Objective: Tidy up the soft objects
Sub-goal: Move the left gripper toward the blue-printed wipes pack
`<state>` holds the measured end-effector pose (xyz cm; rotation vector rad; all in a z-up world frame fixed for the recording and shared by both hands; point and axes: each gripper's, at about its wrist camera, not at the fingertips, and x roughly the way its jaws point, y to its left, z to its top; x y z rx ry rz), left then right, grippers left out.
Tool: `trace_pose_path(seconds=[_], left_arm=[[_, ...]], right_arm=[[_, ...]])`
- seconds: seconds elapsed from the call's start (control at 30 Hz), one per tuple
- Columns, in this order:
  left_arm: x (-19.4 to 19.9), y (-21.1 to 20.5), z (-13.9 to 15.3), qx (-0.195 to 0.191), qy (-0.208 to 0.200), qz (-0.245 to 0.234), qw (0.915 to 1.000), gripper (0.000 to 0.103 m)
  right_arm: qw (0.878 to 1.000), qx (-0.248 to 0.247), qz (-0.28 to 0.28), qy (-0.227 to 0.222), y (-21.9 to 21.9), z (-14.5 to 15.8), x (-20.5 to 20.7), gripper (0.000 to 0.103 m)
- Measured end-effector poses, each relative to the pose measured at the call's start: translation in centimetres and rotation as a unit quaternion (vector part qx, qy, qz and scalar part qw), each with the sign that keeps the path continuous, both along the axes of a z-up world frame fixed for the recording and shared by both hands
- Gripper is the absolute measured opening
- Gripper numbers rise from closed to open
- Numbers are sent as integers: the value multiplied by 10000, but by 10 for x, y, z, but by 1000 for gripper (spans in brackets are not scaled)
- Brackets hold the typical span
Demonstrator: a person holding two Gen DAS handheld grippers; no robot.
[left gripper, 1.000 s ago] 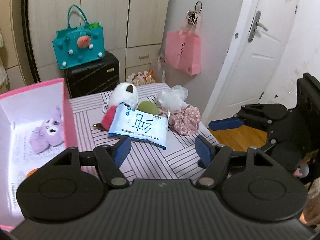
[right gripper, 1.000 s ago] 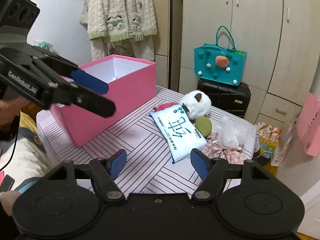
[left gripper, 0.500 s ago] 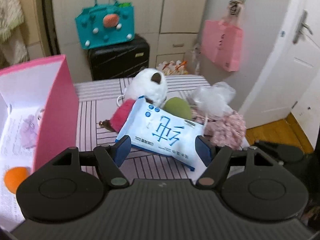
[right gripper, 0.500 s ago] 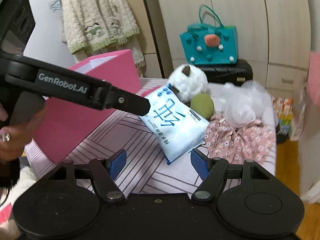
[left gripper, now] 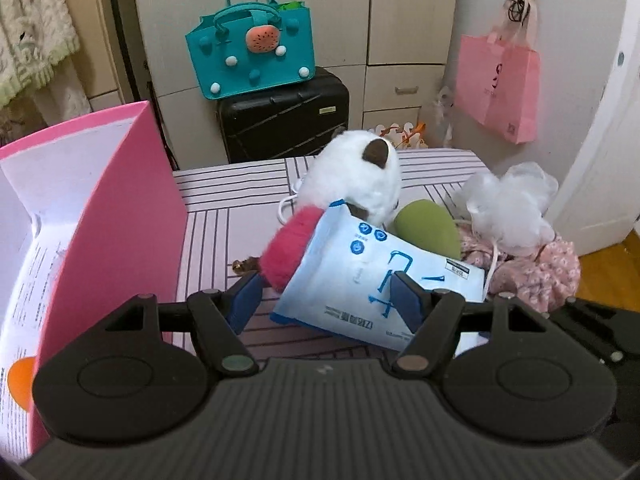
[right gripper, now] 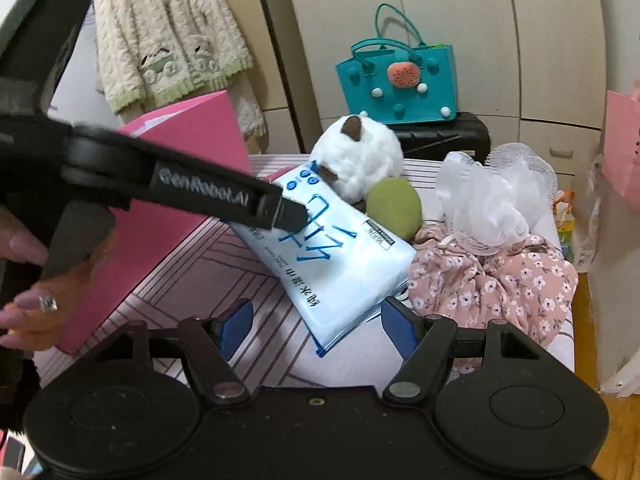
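**Both grippers close in on the tissue pack**

Left gripper (left gripper: 326,296) and right gripper (right gripper: 316,322) stand open, empty, flanking the blue tissue pack (right gripper: 332,248) atop the soft pile on the striped table (left gripper: 236,196). Approach step, I judge; next, squeeze the pack and carry it to the pink box (left gripper: 128,208).

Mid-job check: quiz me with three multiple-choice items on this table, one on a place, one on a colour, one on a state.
1. What does the wipes pack partly lie on?
A. red fluffy item
B. teal bag
C. suitcase

2. What colour is the open box?
A. green
B. pink
C. black

3. How are the left gripper's fingers?
A. shut on the pack
B. open, holding nothing
C. shut, holding nothing

Answers: 1 A, its corner rests over the red fluff; 2 B, pink walls show; 3 B, the fingers stand apart, not pressing the pack.
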<state>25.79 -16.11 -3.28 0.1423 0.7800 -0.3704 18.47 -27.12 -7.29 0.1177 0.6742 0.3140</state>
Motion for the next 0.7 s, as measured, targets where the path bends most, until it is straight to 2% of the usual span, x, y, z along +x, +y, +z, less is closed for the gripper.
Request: trace_pose_path(seconds=[0.13,0.33,0.4,0.5,0.7], left_arm=[[3,2,-2,-180,196,-90,9996,70],[2,4,-9,-379,446,-96,9982,72],[4,7,-12,-560,619,-176,9964,65],[2,9,-13,-613,628,-205,9959,52],[-8,16,-8,-675,585,-145,9959,41]], right_arm=[[9999,80,-64,-9,-3,0,0,73],[9998,-38,-170,-81,-3,-1,-3,63],[9997,-57,-211,-109,-3,-2,-5,60],[9994,-105,-313,-129,-4,-2,-5,51],[9996,47,-247,-162,-6,-2,-8,40]])
